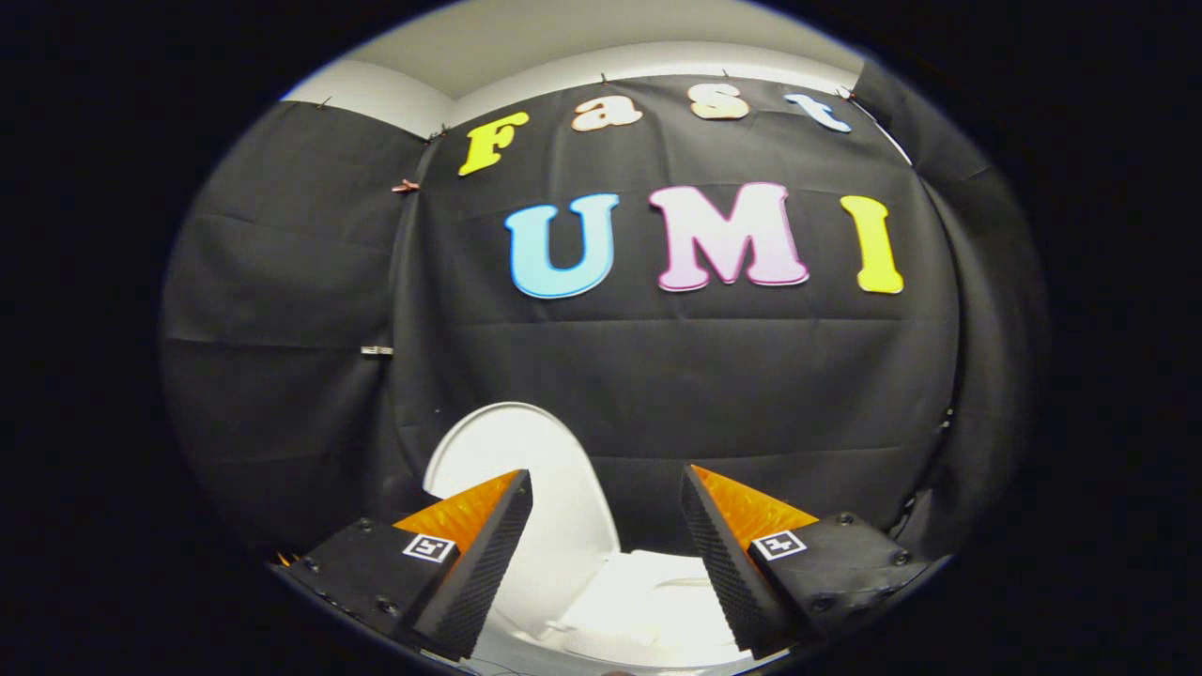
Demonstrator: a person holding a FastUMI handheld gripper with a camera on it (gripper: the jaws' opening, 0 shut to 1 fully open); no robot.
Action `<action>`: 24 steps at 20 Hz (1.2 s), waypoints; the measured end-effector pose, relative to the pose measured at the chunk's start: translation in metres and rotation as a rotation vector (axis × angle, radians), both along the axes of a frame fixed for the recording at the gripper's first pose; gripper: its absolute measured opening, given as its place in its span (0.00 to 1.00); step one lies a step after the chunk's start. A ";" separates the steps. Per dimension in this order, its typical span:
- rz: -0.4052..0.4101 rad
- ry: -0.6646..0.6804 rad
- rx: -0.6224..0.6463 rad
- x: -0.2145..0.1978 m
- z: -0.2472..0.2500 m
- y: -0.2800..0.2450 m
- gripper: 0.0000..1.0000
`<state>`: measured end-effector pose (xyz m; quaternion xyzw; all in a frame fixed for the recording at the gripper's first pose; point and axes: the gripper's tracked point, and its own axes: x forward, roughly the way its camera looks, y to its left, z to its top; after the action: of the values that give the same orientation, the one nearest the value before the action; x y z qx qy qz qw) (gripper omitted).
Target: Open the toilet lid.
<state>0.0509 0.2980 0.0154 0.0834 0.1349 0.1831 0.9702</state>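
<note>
Gripper view: white toilet lid [526, 460] raised upright, rounded top, standing against black cloth wall [751, 394] just beyond left finger. White toilet [639, 601] body low between fingers. Gripper [606, 488] fingers spread apart, holding nothing.

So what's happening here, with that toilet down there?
A person is working a hand-held gripper whose job is to open the toilet lid. The lid already stands raised, upright against the black cloth wall, beyond the left finger. The white toilet below shows between the two fingers. The fingers are spread apart and hold nothing, with the lid just past them, so the opening looks done or nearly so.
</note>
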 end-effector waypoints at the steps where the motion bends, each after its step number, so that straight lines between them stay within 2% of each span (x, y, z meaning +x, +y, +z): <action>1: -0.025 -0.011 -0.014 0.003 0.002 -0.021 0.99; 7: -0.132 -0.072 -0.147 0.004 -0.002 -0.132 0.99; 11: -0.217 -0.051 -0.116 -0.001 -0.008 -0.185 0.99; 14: -0.246 -0.044 -0.106 -0.003 -0.015 -0.208 0.98; 18: -0.276 -0.062 -0.165 -0.001 -0.031 -0.240 0.99; 24: -0.291 -0.042 -0.219 0.034 -0.073 -0.258 0.99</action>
<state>0.0849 0.0403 -0.0573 -0.0079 0.1201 0.0269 0.9924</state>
